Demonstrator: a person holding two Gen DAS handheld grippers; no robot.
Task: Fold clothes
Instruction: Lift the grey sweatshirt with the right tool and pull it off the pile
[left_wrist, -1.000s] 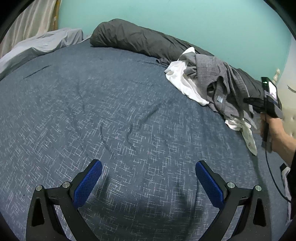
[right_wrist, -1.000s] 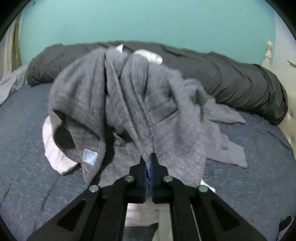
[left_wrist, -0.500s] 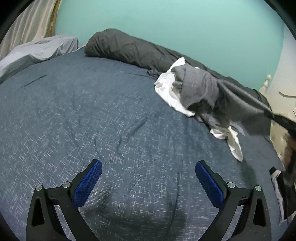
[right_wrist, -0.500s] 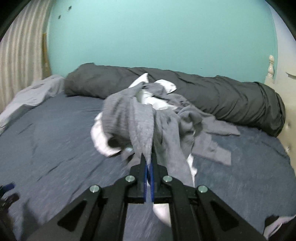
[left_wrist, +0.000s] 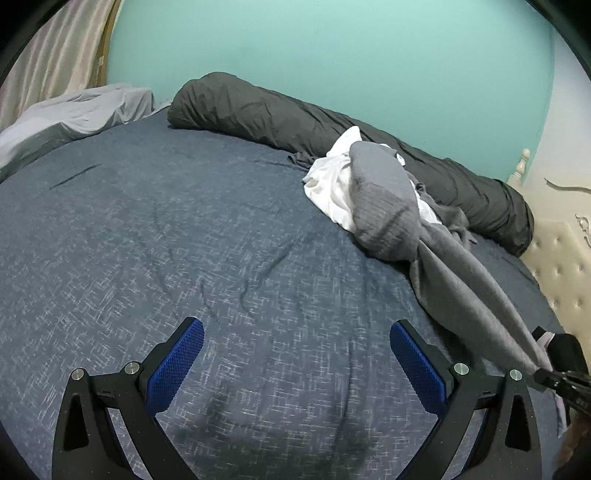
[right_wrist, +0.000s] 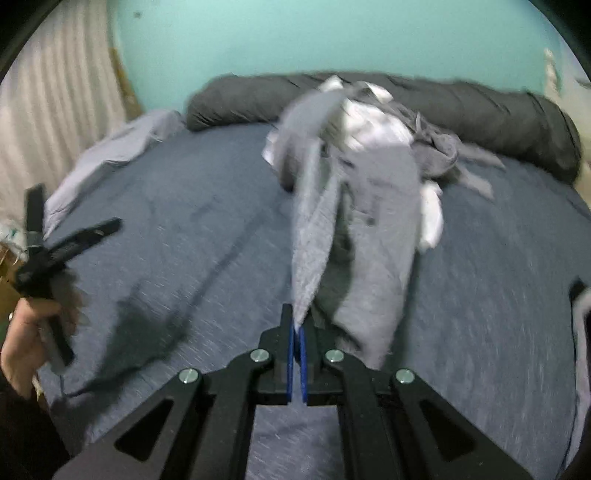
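Note:
A grey garment (right_wrist: 369, 221) is stretched taut from the clothes pile toward me, its edge pinched in my right gripper (right_wrist: 297, 328), which is shut on it. In the left wrist view the same grey garment (left_wrist: 443, 266) runs from the pile down to the right gripper (left_wrist: 546, 374) at the right edge. A white garment (left_wrist: 332, 188) lies under it in the pile. My left gripper (left_wrist: 295, 354) hangs open above bare blue bedspread (left_wrist: 184, 240) with nothing between its blue pads. The right wrist view shows the left gripper (right_wrist: 85, 234) held in a hand at the far left.
A rolled dark grey duvet (left_wrist: 277, 114) lies along the teal wall at the back of the bed. A light grey sheet (left_wrist: 74, 114) is bunched at the back left near a curtain. A cream tufted headboard (left_wrist: 557, 258) borders the bed's right side.
My right gripper has pulled the grey garment away from the pile toward the front of the bed, stretching it out. The left gripper rose slightly and stays open.

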